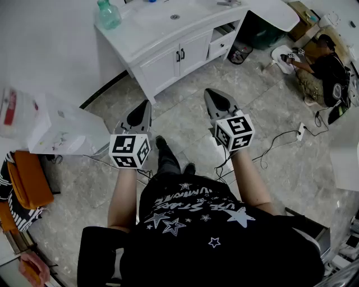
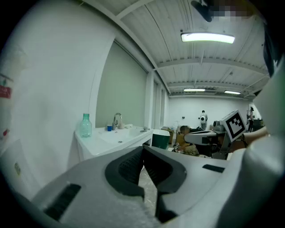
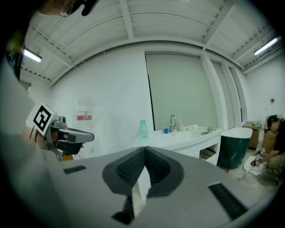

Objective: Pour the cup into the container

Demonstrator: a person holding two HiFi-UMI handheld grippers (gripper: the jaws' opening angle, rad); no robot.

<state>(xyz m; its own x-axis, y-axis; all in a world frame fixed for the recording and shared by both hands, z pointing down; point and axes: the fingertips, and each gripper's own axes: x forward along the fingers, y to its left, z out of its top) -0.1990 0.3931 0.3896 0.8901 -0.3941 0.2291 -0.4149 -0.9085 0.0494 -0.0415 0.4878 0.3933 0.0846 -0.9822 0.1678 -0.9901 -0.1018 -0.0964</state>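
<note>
A small blue cup (image 2: 109,128) (image 3: 165,130) stands on the white vanity counter (image 1: 140,39) beside the faucet (image 2: 117,119). A green translucent bottle (image 1: 107,14) (image 2: 85,125) (image 3: 142,128) stands at the counter's left end, and the sink basin (image 1: 171,14) lies in the middle. My left gripper (image 1: 139,109) (image 2: 143,149) and right gripper (image 1: 216,95) (image 3: 144,151) hover over the tiled floor, well short of the vanity. Both are shut with nothing between the jaws. In each gripper view the other gripper's marker cube shows off to the side.
A dark green bin (image 3: 234,149) (image 2: 160,139) stands right of the vanity. A person sits on the floor (image 1: 325,67) at the far right. Cables (image 1: 280,140) trail over the tiles. A white box (image 1: 61,132) and an orange seat (image 1: 28,179) are at the left.
</note>
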